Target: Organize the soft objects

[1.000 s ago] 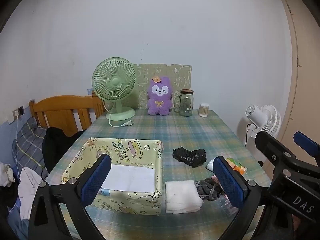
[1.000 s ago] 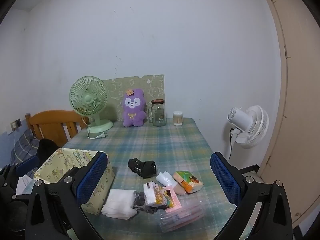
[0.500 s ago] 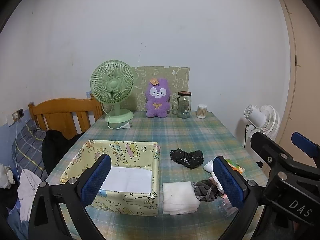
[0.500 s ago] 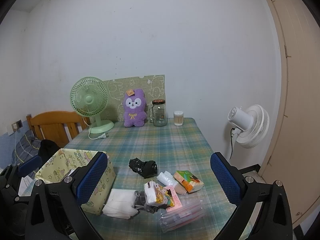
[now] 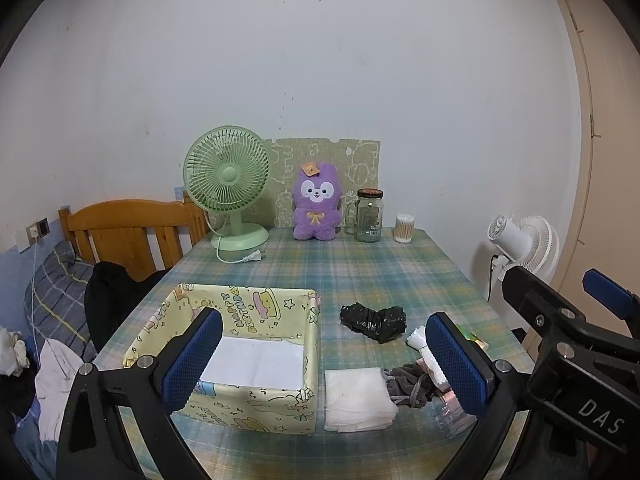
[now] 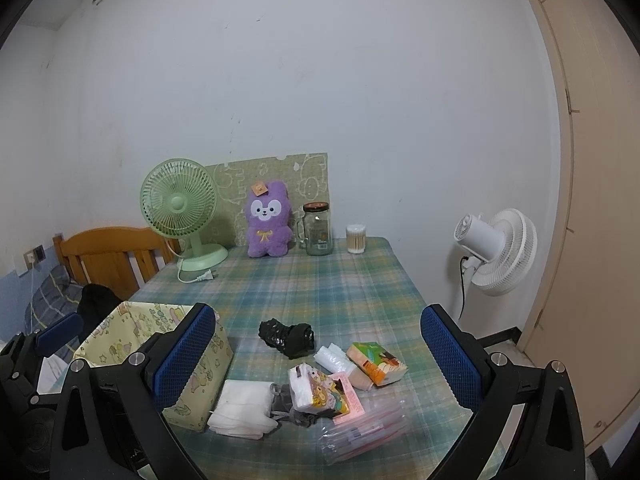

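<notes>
Both grippers hang above the near edge of a plaid-clothed table (image 5: 360, 272), jaws spread wide and holding nothing. Compared with a second ago, the left gripper (image 5: 324, 360) and right gripper (image 6: 316, 360) have barely shifted; the table's contents sit slightly lower and nearer in both views, and nothing on it has been moved.

A yellow cartoon-print fabric box (image 5: 240, 404) stands open at the near left, just inside the table's left edge, with only a flat white sheet at its bottom. Just beside its right wall lies a folded white cloth (image 5: 356, 398), touching a crumpled grey garment (image 5: 408, 386). A wrinkled black plastic bag (image 5: 372, 320) lies farther back, apart from them. To the right, small tissue packs (image 6: 316, 390) and a clear zip bag (image 6: 368, 432) crowd the near right corner.

The table's middle is bare cloth. Along the far edge stand a green fan (image 5: 228, 192), a fuzzy purple plush (image 5: 316, 204) and a glass jar (image 5: 368, 216).
</notes>
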Action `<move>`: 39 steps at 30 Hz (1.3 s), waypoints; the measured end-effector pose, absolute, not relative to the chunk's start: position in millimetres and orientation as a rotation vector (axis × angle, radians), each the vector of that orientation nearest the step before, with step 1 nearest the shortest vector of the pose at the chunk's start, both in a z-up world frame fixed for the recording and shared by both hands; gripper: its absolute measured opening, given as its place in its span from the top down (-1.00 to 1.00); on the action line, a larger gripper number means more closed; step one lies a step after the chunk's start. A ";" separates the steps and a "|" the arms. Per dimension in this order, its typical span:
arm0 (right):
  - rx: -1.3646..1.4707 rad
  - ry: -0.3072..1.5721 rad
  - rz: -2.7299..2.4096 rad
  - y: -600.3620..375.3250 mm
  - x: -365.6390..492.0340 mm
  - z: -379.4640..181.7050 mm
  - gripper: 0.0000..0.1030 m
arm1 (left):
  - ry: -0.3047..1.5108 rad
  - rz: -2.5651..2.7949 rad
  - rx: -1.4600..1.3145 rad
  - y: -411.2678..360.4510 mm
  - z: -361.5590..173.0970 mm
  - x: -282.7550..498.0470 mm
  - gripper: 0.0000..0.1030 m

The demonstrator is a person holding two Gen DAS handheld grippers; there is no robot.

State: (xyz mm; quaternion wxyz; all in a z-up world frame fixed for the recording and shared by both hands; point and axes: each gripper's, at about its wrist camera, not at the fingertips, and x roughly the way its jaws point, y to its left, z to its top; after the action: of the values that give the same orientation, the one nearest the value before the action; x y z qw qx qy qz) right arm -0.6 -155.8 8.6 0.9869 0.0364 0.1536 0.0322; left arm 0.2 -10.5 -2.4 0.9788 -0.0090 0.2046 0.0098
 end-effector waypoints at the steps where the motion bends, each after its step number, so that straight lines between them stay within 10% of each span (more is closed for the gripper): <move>1: 0.073 0.307 0.064 -155.5 -1.0 9.0 -1.00 | 0.411 0.019 -0.018 -10.9 -2.6 -0.1 -0.99; 39: 0.045 0.292 0.058 -153.3 2.0 6.9 -0.93 | 0.406 0.011 0.011 -19.6 -5.2 -0.2 -0.96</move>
State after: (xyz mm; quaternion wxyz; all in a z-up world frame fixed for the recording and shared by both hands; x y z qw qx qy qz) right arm 2.0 -153.3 6.9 0.9887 0.0222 0.1453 0.0290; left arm -0.2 -19.6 -5.2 0.9794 0.0054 0.2016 0.0056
